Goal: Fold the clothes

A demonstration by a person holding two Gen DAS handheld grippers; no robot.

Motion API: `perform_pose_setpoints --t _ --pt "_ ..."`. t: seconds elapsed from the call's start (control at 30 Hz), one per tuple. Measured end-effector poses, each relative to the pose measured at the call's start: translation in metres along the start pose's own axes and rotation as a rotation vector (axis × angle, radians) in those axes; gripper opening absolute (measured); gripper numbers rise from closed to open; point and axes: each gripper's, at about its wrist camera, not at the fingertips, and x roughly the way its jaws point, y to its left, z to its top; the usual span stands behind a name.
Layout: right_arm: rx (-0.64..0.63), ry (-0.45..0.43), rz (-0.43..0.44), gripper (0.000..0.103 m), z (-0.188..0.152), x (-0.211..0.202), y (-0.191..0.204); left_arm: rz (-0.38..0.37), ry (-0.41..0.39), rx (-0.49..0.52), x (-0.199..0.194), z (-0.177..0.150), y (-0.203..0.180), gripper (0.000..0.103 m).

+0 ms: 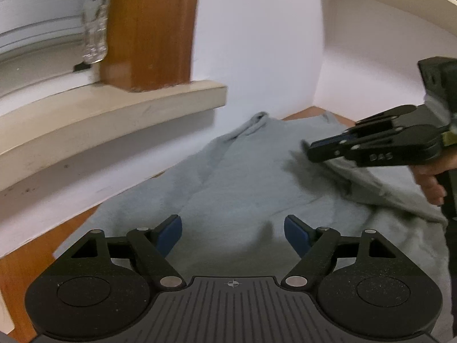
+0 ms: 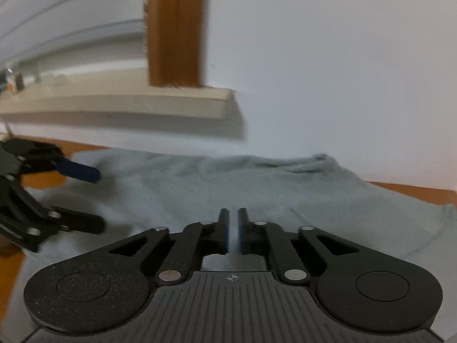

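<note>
A pale grey garment (image 1: pixel 242 177) lies spread on a wooden table (image 1: pixel 22 257), its collar end near the wall. My left gripper (image 1: pixel 232 223) hovers just above the garment's near part, jaws wide open, nothing between the blue pads. My right gripper (image 1: pixel 311 150) comes in from the right, jaws almost together, and a raised fold of the garment hangs from it. In the right wrist view the right gripper (image 2: pixel 234 214) shows only a narrow slit filled with pale cloth over the garment (image 2: pixel 285 194). The left gripper (image 2: pixel 98 200) stands open at the left.
A cream window sill (image 1: pixel 114 114) juts out over the table's left side, with a brown wooden post (image 1: pixel 148 28) on it. White walls close the back and right. A person's hand (image 1: pixel 428 183) holds the right gripper. Bare table (image 2: pixel 414 193) shows at the far right.
</note>
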Motion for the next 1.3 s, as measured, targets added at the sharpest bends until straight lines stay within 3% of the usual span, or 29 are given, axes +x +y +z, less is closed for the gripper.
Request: perform_pose_setpoints --t 0.07,0.23,0.33,0.47,0.6,0.73,1.0,1.13,1.3 --pt "0.012 0.007 -0.020 0.042 -0.011 -0.004 -0.009 0.002 -0.002 0.000 0.002 0.003 -0.005 0.082" --pt "0.032 0.046 -0.034 0.049 -0.041 -0.013 -0.023 -0.010 -0.003 0.012 0.011 0.003 -0.014 0.085" --pt "0.015 0.064 -0.046 0.047 -0.053 -0.015 -0.026 -0.021 0.002 0.018 0.016 0.003 -0.017 0.085" --pt "0.068 0.045 -0.037 0.019 -0.050 -0.017 -0.036 -0.031 -0.002 0.028 0.016 0.003 -0.020 0.085" --pt "0.152 -0.007 0.026 0.015 -0.036 -0.021 -0.047 -0.036 -0.009 0.031 0.011 0.003 -0.018 0.086" --pt "0.222 -0.049 0.114 0.014 -0.012 -0.014 -0.040 -0.039 -0.010 0.021 0.008 0.003 -0.014 0.086" --pt "0.334 -0.035 0.268 0.014 0.036 0.029 -0.005 -0.051 0.002 0.000 0.005 0.004 -0.003 0.087" --pt "0.297 -0.012 0.245 0.027 0.046 0.044 0.011 -0.050 0.013 -0.005 0.008 0.004 -0.001 0.088" --pt "0.304 -0.009 0.240 0.028 0.043 0.048 0.009 -0.054 0.018 0.001 0.019 0.008 -0.008 0.089"
